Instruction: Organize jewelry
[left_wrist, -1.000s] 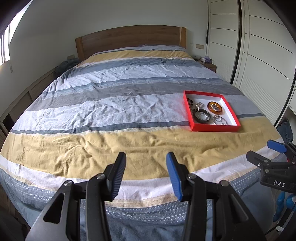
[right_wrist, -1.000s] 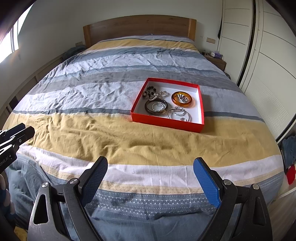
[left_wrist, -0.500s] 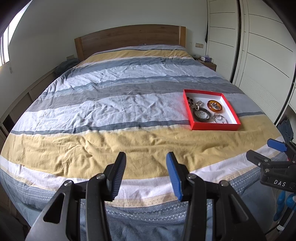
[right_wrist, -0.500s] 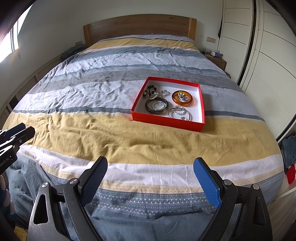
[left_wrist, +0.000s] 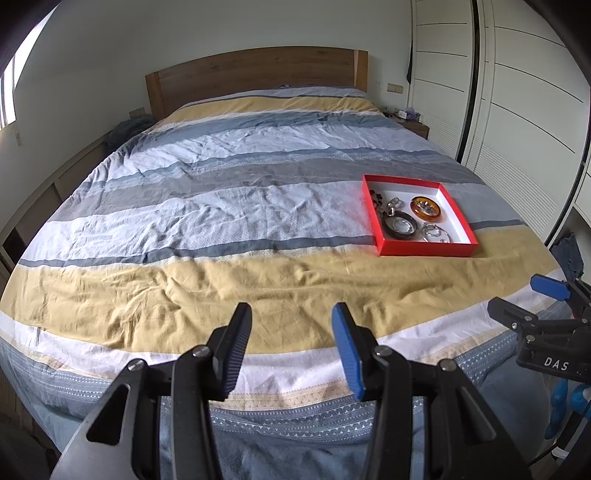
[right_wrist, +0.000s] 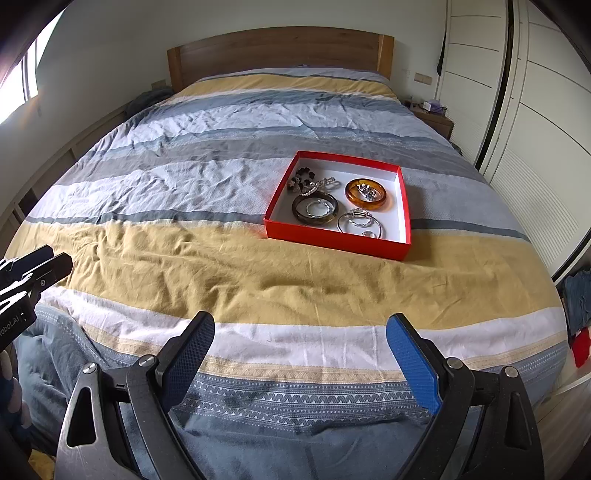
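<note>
Both grippers we're holding angled down over near bed edge (right_wrist: 295, 343): left gripper (left_wrist: 291, 349) half-open, right gripper (right_wrist: 301, 360) wide, both empty; red tray (right_wrist: 334, 240) lying farther off.

Location type: bedroom in a private home. Identifying features: a large bed with a striped duvet in yellow, grey, blue and white (right_wrist: 258, 177) fills the view. A plain wooden headboard (right_wrist: 280, 51) stands against the white wall at 12 o'clock. A small wooden bedside table (right_wrist: 434, 120) carrying small items sits at 2 o'clock. White floor-to-ceiling wardrobe doors (right_wrist: 532, 129) line the side at 3 o'clock. A daylight window (right_wrist: 18, 85) appears at 10 o'clock.
</note>
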